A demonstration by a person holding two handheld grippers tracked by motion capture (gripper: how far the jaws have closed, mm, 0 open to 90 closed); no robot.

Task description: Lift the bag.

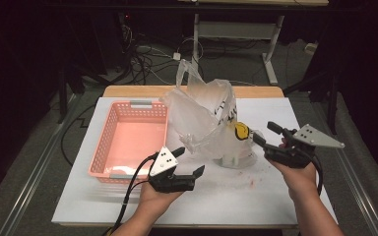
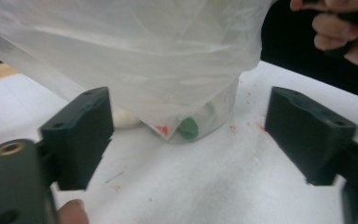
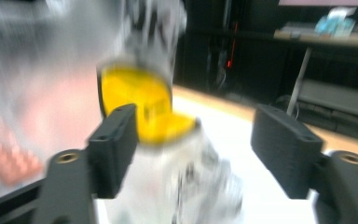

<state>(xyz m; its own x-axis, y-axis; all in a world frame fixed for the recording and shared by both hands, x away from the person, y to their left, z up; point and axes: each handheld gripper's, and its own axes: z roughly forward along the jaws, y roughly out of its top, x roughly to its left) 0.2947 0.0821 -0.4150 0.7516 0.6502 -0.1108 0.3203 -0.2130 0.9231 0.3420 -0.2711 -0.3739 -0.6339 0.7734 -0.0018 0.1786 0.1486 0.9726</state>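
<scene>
A crumpled clear plastic bag (image 1: 204,115) stands on the white table (image 1: 226,196), with a yellow item (image 1: 241,131) showing through its right side. My left gripper (image 1: 191,160) is open just in front of the bag's lower left. In the left gripper view its jaws (image 2: 191,140) stand wide apart before the bag (image 2: 144,60), where a green item (image 2: 189,127) lies at the bottom. My right gripper (image 1: 263,131) is open beside the bag's right edge. Its view is blurred, with the jaws (image 3: 196,144) apart around the bag (image 3: 186,182) and the yellow item (image 3: 140,98) by the left jaw.
A pink plastic basket (image 1: 103,135) sits on the table left of the bag, with nothing visible inside. Small red marks (image 1: 250,183) dot the table in front of the bag. Behind the table are cables on the floor and a desk frame (image 1: 236,29).
</scene>
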